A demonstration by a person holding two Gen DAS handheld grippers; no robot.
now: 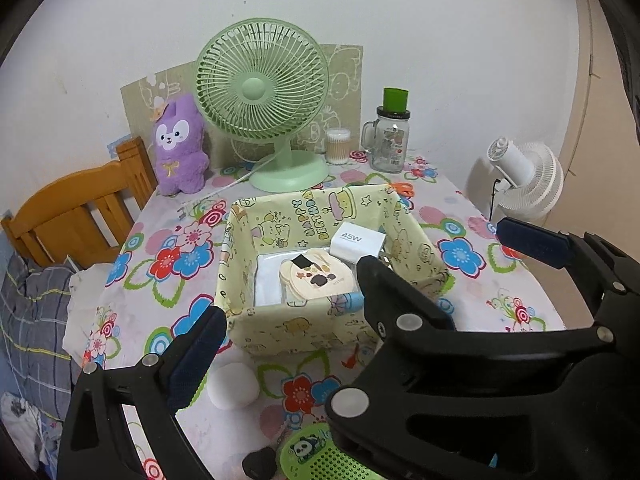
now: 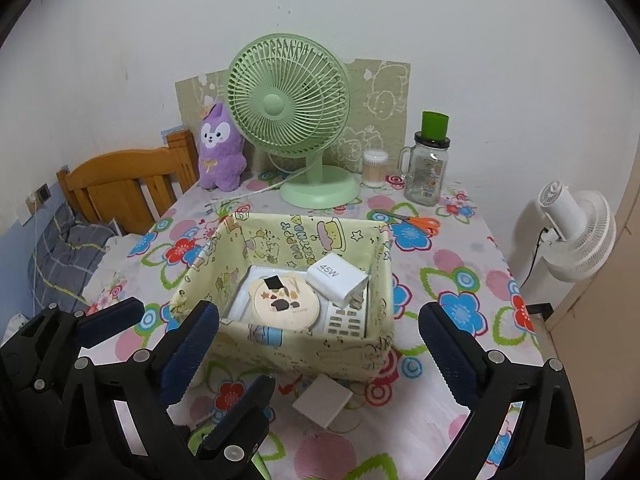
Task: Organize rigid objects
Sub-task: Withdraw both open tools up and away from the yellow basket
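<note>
Two black hand-held grippers with blue pads fill the foreground. The right gripper (image 2: 320, 312), lower centre of its own view, has its fingers spread wide with nothing pinched. The left gripper (image 1: 320, 320) shows both fingers only at the lower left of the right wrist view, and they too stand well apart and empty.

Beneath them stretches a table (image 2: 460, 264) under a bright floral cloth. A mint-green desk fan (image 2: 288, 104) stands upright at the back, upper centre. A white fan (image 2: 576, 236) is at the right edge, beyond the table. A wooden bed frame (image 2: 120, 176) is at the left.

At mid-frame sits the pale yellow cartoon-print fabric basket (image 2: 300, 356), near the tips of both grippers. Inside it, a white tray (image 2: 244, 300) lies flat. A round beige disc (image 2: 286, 300) with leaf motifs rests on top. A white 45W charger (image 2: 336, 280) leans in the far right corner, and a white keypad (image 2: 346, 322) lies below it.

A purple plush toy (image 2: 220, 148) stands left of the green fan. A glass jar (image 2: 426, 176) with a green cap and a tub of cotton swabs (image 2: 375, 168) stand to the fan's right. Orange-handled scissors (image 2: 416, 222) lie just behind the basket.

On the cloth in front of the basket lie a grey square box (image 2: 322, 400), a white rounded case (image 1: 232, 386) and a green perforated panda item (image 1: 316, 456).
</note>
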